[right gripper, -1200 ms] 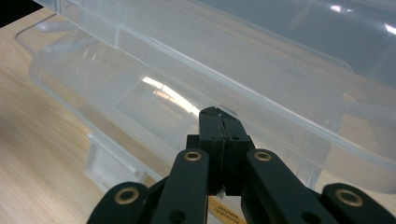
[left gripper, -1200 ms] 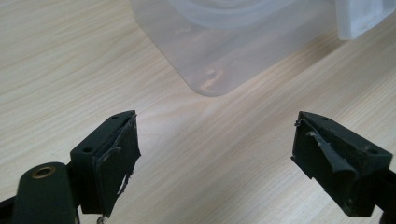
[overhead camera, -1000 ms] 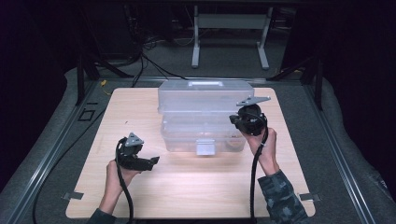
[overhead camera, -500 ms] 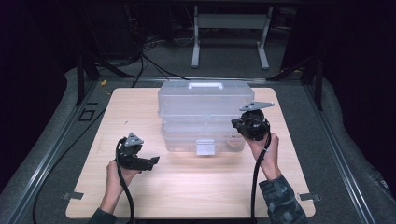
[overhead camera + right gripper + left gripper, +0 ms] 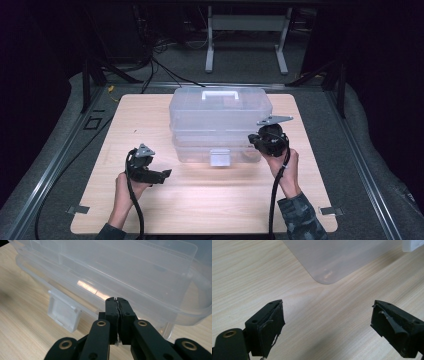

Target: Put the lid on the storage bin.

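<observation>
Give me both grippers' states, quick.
Left gripper: open, nothing between the jaws.
Right gripper: closed, holding nothing, tips beside the clear box.

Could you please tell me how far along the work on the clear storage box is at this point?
Little looks done: the clear box sits on the table, its front latch down. In hand: the right gripper, jaws shut on nothing, is at the box's front right edge. The left gripper waits open over bare wood. Opening probably remains.
</observation>
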Available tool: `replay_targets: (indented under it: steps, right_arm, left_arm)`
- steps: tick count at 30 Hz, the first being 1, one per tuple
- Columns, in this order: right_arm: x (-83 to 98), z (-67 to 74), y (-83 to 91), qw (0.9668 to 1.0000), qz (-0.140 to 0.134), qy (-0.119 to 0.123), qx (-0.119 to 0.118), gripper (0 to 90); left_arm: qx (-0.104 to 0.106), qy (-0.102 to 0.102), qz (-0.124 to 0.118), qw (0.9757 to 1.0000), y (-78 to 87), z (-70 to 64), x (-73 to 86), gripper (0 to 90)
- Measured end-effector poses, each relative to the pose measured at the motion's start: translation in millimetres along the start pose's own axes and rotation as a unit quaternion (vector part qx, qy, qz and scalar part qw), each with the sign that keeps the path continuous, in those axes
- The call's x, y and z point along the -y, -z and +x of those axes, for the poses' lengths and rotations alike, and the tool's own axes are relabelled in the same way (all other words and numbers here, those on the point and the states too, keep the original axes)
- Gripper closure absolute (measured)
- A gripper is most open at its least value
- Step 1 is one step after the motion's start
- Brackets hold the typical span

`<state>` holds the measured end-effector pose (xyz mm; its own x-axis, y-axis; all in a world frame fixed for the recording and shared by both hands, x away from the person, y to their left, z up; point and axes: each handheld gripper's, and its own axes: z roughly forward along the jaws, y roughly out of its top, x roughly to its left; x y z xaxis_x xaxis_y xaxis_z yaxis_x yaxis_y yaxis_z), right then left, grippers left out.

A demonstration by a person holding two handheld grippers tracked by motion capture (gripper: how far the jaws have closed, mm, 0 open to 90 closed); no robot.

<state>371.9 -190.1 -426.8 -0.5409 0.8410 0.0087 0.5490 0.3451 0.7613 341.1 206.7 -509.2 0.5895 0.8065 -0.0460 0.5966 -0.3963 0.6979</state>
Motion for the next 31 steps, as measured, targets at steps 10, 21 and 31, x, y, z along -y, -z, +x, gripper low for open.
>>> replay_targets:
  steps: [10, 21, 31]
  right_arm:
    - [19.4, 1.4, -12.0, 0.9996, 0.029, -0.001, 0.0, 87.3]
    - [66.2, -1.1, -13.0, 0.9986, 0.05, 0.001, 0.015, 79.3]
    - [118.9, -7.6, -28.2, 0.9968, 0.074, -0.019, 0.026, 42.2]
  left_arm:
    - [0.003, -0.002, 0.02, 0.9998, -5.5, 0.9, 2.4, 8.4]
    - [0.004, 0.002, 0.01, 0.9999, -6.2, 2.4, 17.0, 3.2]
    - [-0.004, 0.02, 0.008, 0.9998, -15.3, 3.5, 38.2, 0.1]
